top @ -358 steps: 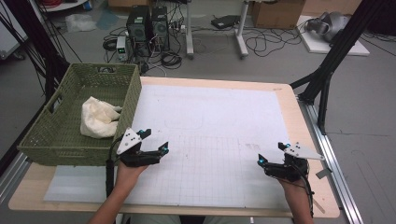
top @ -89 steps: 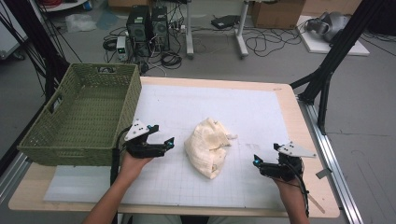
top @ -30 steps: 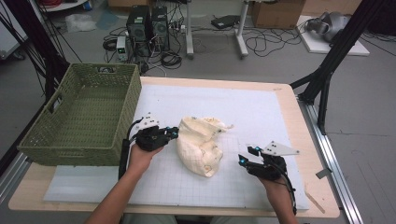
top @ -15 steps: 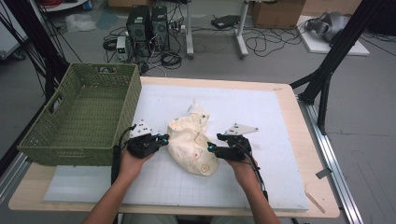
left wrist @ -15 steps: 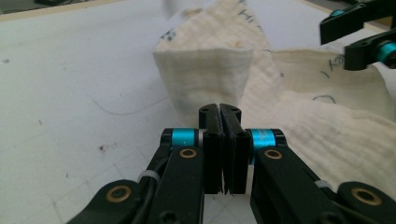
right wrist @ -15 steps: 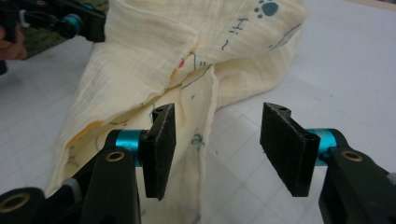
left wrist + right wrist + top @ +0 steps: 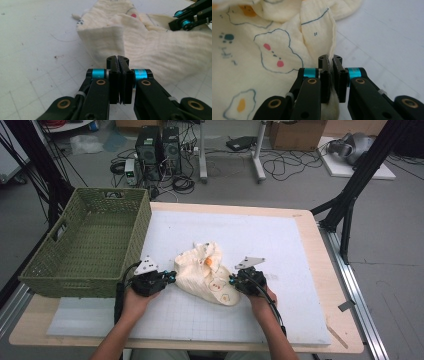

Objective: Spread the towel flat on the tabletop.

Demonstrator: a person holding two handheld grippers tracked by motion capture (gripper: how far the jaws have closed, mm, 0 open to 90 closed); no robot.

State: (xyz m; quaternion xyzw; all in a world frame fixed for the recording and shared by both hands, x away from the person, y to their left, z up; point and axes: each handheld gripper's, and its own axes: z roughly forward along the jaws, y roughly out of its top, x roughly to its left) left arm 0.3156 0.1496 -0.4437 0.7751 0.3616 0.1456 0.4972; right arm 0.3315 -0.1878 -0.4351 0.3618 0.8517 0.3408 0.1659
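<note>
Cream cloth [image 7: 207,277], crumpled, cartoon-printed

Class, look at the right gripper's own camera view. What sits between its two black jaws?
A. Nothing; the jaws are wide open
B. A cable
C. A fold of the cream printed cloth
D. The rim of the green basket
C: in the right gripper view the right gripper has its jaws closed on an edge fold of the cream printed cloth.

A grey floor [image 7: 300,180] is seen across the top of the frame, strewn with black cables [image 7: 285,167]. Two computer towers [image 7: 159,145] are parked upper left; cardboard boxes [image 7: 295,132] are stacked upper right.
</note>
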